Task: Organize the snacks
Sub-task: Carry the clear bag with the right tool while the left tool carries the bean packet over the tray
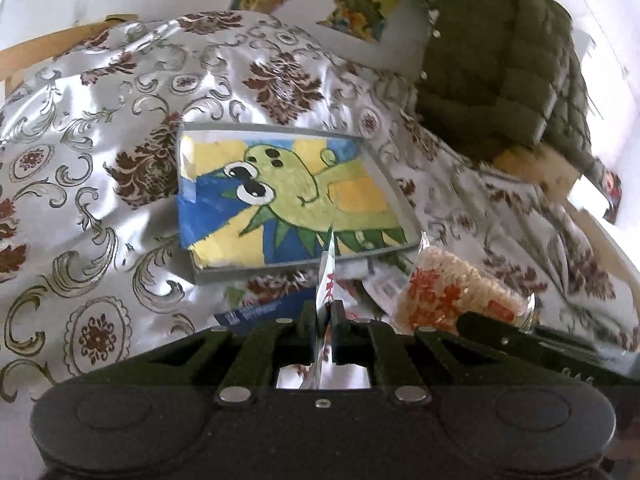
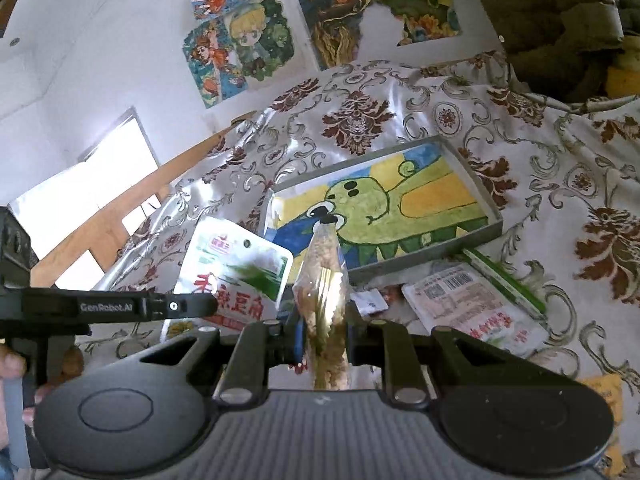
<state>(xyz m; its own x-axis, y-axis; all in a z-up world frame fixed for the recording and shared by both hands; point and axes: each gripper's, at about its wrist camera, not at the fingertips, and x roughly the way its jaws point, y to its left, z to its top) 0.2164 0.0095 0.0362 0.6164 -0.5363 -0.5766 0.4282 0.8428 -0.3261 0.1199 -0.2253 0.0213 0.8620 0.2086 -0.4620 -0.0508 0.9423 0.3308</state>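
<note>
The left gripper [image 1: 323, 312] is pinched nearly closed on a thin green-and-white snack packet [image 2: 234, 276]. In the left wrist view the packet shows edge-on as a silvery sliver rising between the two pads. In the right wrist view the same packet hangs flat-faced at the tip of the left gripper, lifted off the patterned cloth [image 2: 560, 168] that covers the desk, and its upper right corner overlaps the near left corner of the tray.

Just right of it, the right gripper [image 2: 323, 328] is clamped narrowly on a clear bag of pale brown snack pieces [image 2: 324, 272]. The bag stands upright between the pads, and its sealed top points toward the tray.

Ahead of both grippers lies a shallow grey tray [image 2: 472, 160], its floor lined with a painted green cartoon creature on blue and yellow.

Farther right, a white packet with barcodes [image 2: 472, 304] lies flat on the cloth near the tray's front edge, and a thin green stick-shaped item [image 2: 508, 280] lies just beyond it.

A quilted olive jacket [image 1: 512, 60] is at the far right.
</note>
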